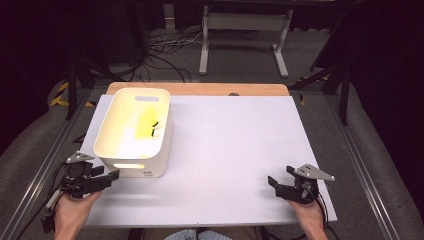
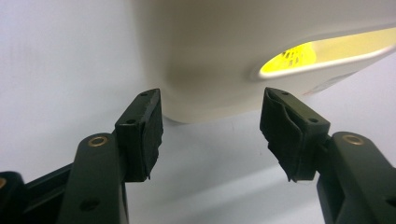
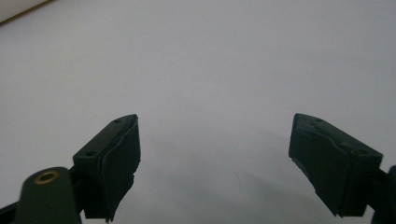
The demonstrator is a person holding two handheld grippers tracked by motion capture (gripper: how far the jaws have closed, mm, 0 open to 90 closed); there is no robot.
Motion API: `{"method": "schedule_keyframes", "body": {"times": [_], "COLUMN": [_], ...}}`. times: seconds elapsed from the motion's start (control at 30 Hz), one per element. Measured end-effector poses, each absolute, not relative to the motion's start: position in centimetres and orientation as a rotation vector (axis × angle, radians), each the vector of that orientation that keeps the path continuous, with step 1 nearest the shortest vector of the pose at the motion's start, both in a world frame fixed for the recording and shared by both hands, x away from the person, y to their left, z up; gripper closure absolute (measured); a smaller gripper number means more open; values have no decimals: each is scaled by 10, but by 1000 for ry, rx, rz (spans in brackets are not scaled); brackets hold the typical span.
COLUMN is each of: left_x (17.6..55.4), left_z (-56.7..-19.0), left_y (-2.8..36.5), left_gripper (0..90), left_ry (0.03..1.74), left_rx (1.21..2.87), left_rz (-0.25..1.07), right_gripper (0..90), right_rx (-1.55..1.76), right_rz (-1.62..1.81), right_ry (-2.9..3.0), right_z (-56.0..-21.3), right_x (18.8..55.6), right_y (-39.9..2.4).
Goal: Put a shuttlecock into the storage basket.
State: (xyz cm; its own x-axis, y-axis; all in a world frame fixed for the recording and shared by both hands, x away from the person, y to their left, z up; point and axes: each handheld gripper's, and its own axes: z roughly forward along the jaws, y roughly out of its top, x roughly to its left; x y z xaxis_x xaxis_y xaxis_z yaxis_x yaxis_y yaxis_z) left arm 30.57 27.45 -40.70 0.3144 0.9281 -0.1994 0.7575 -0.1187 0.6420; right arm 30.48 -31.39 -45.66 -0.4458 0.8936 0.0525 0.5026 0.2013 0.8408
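Two grippers sat open and held nothing. Your left gripper (image 1: 111, 176) pointed at the white bin (image 1: 134, 131), which stood just ahead of its tips on the table (image 1: 225, 150). Your right gripper (image 1: 274, 182) was far away.

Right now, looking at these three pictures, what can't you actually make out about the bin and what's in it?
- Yellow item in the white bin: high view, too small to identify; its black marks are unreadable.
- Same yellow seen through the handle slot: left gripper view, blurred and mostly hidden by the wall.
- Bin's top: left gripper view, cut off by the upper edge.
- Label on the bin's front: high view, too small.
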Motion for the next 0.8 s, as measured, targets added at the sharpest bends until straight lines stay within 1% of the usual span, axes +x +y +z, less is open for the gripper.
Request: {"method": "schedule_keyframes", "body": {"times": [0.43,0.8], "left_x": [300,290], "left_z": [-412,-417], "left_y": [271,266], "left_gripper": [389,383], "left_ry": [1477,1427], "left_rx": [1889,1858], "left_rz": [338,370], "right_gripper": [169,168], "right_rx": [1289,1277], "right_rz": [1163,1174], "right_ry": [2033,2037], "right_z": [-456,-455], "right_x": [304,300], "right_y": [-312,-310]}}
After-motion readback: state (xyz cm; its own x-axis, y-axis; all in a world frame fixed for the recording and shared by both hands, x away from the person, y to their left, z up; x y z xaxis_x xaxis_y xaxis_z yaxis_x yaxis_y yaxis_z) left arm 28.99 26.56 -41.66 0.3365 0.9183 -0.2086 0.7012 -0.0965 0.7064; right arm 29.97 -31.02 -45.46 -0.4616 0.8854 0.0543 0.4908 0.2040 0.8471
